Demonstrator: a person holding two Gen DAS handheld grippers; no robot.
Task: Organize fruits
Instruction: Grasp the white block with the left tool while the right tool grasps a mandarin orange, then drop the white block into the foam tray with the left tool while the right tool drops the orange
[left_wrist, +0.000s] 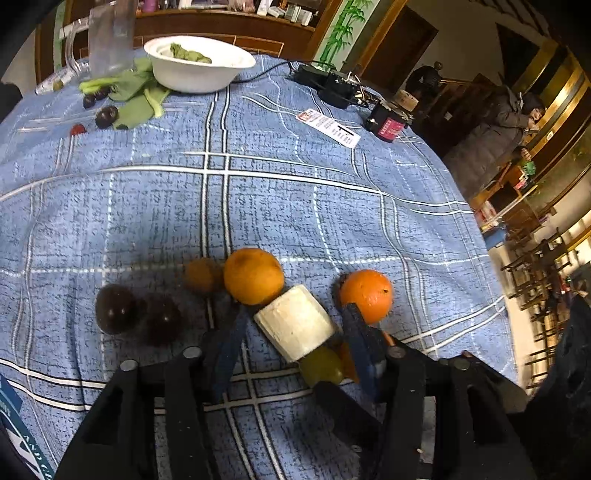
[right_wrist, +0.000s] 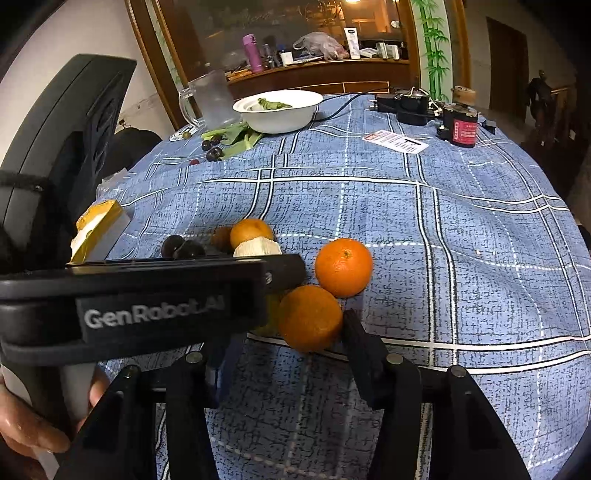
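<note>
On checked cloth (left_wrist: 295, 206) | dimpled round oranges (left_wrist: 253, 276) | pale ridged cylinder (left_wrist: 295, 322)

Left gripper (left_wrist: 293, 332) jaws straddle a white banana piece (left_wrist: 295, 322) on the blue-checked counter (left_wrist: 295, 206), oranges (left_wrist: 253, 276) just beside

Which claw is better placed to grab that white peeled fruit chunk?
Left. The white chunk lies inside the left claw, jaws open around it; the right claw straddles an orange instead.

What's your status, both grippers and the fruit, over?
Left gripper straddles white fruit chunk; right gripper straddles orange. Grips unconfirmed. Crowded by second orange.
</note>
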